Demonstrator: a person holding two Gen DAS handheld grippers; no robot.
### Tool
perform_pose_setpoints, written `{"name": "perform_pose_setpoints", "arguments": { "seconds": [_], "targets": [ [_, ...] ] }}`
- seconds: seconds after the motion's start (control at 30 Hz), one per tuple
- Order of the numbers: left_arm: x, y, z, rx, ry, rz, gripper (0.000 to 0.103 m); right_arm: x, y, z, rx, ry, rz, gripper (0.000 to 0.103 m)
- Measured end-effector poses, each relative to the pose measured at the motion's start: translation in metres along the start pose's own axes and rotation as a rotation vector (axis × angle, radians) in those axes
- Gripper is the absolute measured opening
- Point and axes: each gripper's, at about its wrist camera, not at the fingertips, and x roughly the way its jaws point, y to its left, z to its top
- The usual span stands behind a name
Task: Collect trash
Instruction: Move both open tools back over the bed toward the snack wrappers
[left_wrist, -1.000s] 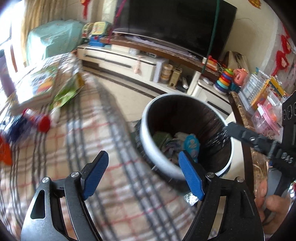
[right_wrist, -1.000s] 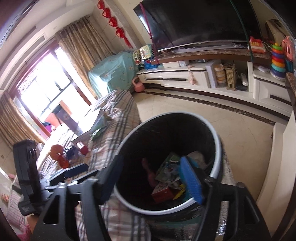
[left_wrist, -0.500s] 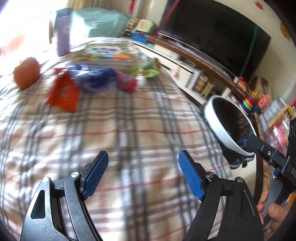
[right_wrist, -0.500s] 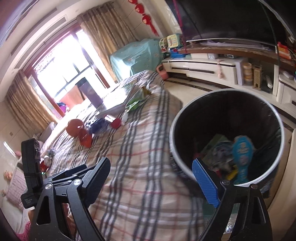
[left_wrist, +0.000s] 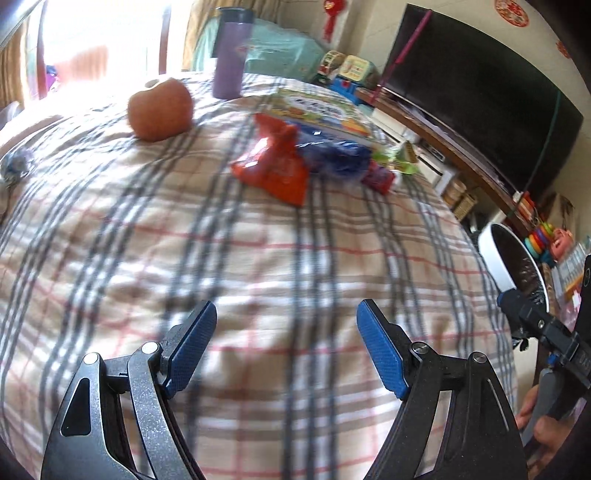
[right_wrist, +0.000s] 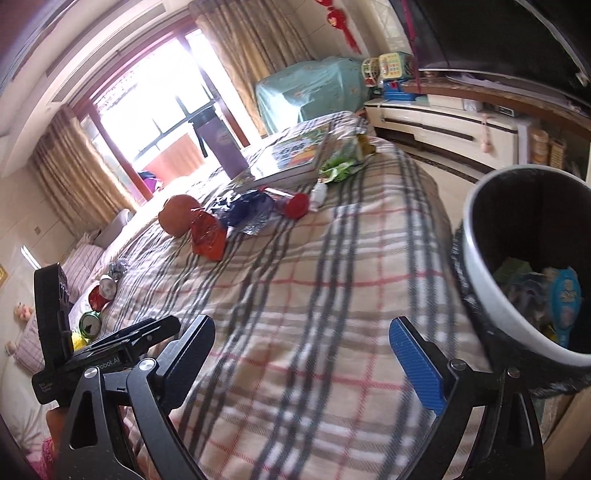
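Observation:
A red wrapper, a blue wrapper and a green wrapper lie together far across the plaid bedspread. My left gripper hovers open over bare cloth, well short of them. The right wrist view shows the same red wrapper, blue wrapper and green wrapper. My right gripper is opening, with nothing between its fingers. The white-rimmed bin with a black liner stands at the bed's right edge and holds several scraps; its rim also shows in the left wrist view.
An orange fruit, a purple flask and a picture book sit beyond the wrappers. Cans and a foil ball lie at the bed's left. A TV cabinet runs along the far wall.
Both grippers swung left, away from the bin and over the bed; the bin slid to the right edge of each view. The right jaws spread wider.

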Motion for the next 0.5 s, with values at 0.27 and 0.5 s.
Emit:
{"name": "perform_pose_setpoints", "arguments": {
  "seconds": [0.27,0.5],
  "targets": [
    [0.003,0.023,0.004,-0.020,0.008,0.025,0.080,0.027,0.021,0.011,-0.082,0.020,0.037,0.096],
    [0.012,0.031,0.014,-0.015,0.019,0.034,0.080,0.052,0.035,0.026,-0.133,0.048,0.027,0.096]
  ]
}}
